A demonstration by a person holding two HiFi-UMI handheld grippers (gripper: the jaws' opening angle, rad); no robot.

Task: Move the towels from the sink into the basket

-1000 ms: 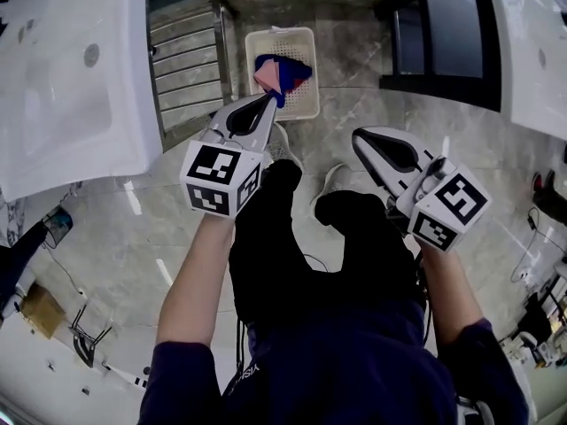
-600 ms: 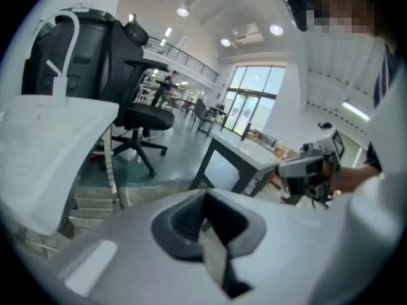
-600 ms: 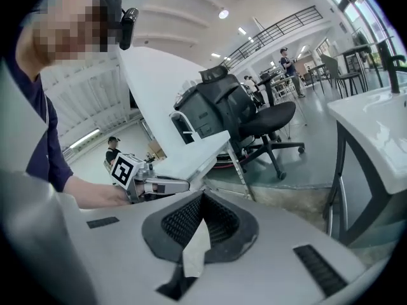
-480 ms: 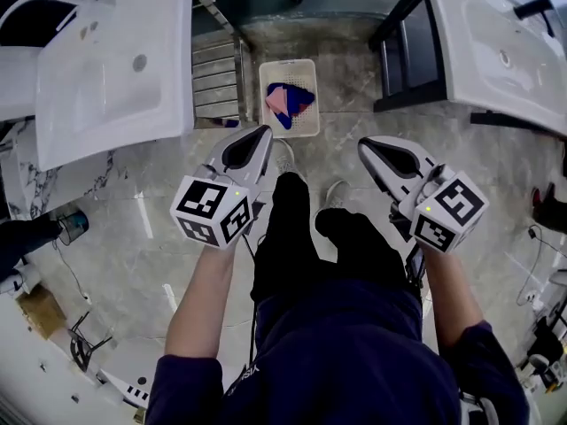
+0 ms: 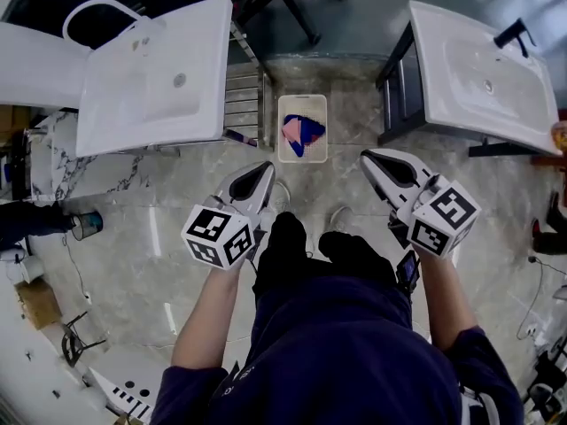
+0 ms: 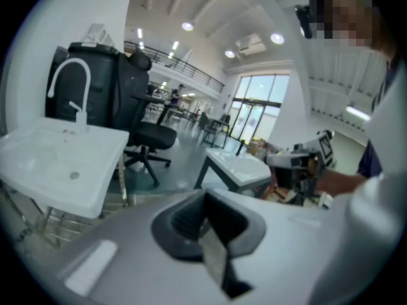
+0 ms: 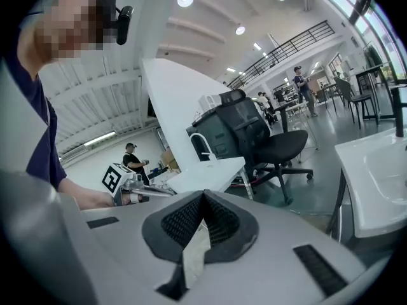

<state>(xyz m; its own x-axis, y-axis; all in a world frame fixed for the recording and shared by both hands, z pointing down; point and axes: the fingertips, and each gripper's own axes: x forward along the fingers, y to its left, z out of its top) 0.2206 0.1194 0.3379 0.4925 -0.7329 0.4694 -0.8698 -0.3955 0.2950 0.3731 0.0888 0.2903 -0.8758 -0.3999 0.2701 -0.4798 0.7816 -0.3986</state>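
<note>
Both grippers have risen away from the basket [image 5: 285, 113] since the earlier frames. The left gripper [image 5: 264, 168] and right gripper [image 5: 368, 158], jaws together on nothing, hang short of it. The towels [image 5: 303, 134] lie inside it. The transfer looks complete, so the next move is to check the left sink [image 5: 151, 82] and right sink [image 5: 483, 73] flanking it. Only the head view shows the basket; the gripper views show an office chair [image 6: 149, 137] beyond.

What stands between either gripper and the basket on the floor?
Nothing visible. The basket sits on bare floor between the two sinks, pink and blue towels inside. The left gripper and right gripper, both shut and empty, have open floor ahead of them.
</note>
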